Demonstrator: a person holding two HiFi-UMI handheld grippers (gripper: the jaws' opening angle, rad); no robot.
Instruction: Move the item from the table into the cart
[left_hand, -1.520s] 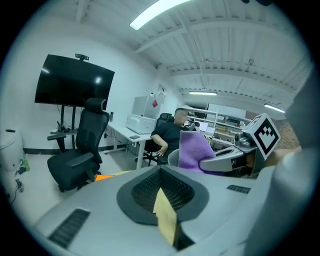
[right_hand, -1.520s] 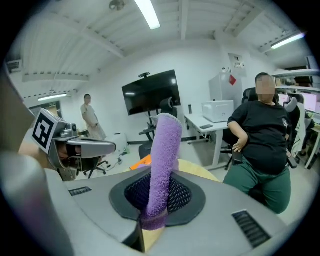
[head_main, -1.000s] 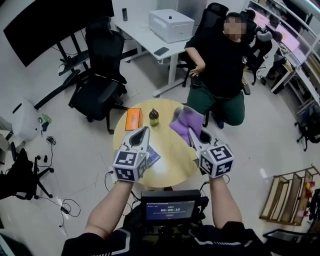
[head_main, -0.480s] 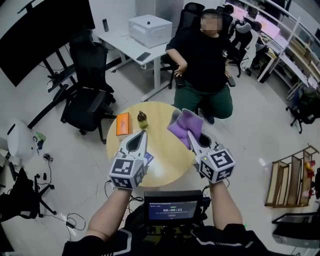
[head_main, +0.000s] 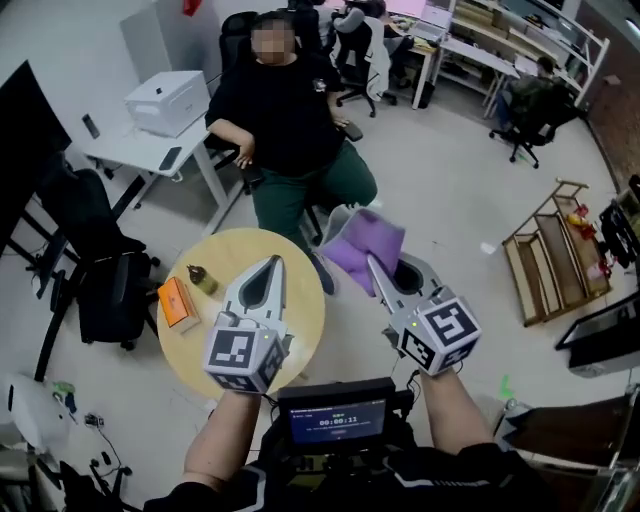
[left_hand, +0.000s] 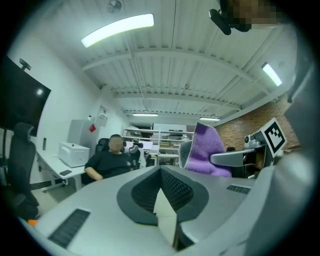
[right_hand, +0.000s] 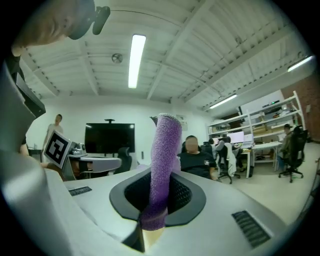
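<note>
The purple cloth (head_main: 368, 243) is off the desk (head_main: 185, 355), pinched in the right tool (head_main: 372, 264). Its jaws are clamped tight on one edge, so the rest sticks up past the tips. Makes sense for carrying, since a firm pinch stops it sliding out. The left tool (head_main: 272, 262) is closed too with nothing in it, just spare I'd guess. Both forearms reach out front, tools side by side and pointing level, the right one over the floor past the desk's rim. Can't pick out a cart.

The purple cloth (head_main: 368, 248) looks fuzzy, the round table (head_main: 305, 310) smooth wood.
</note>
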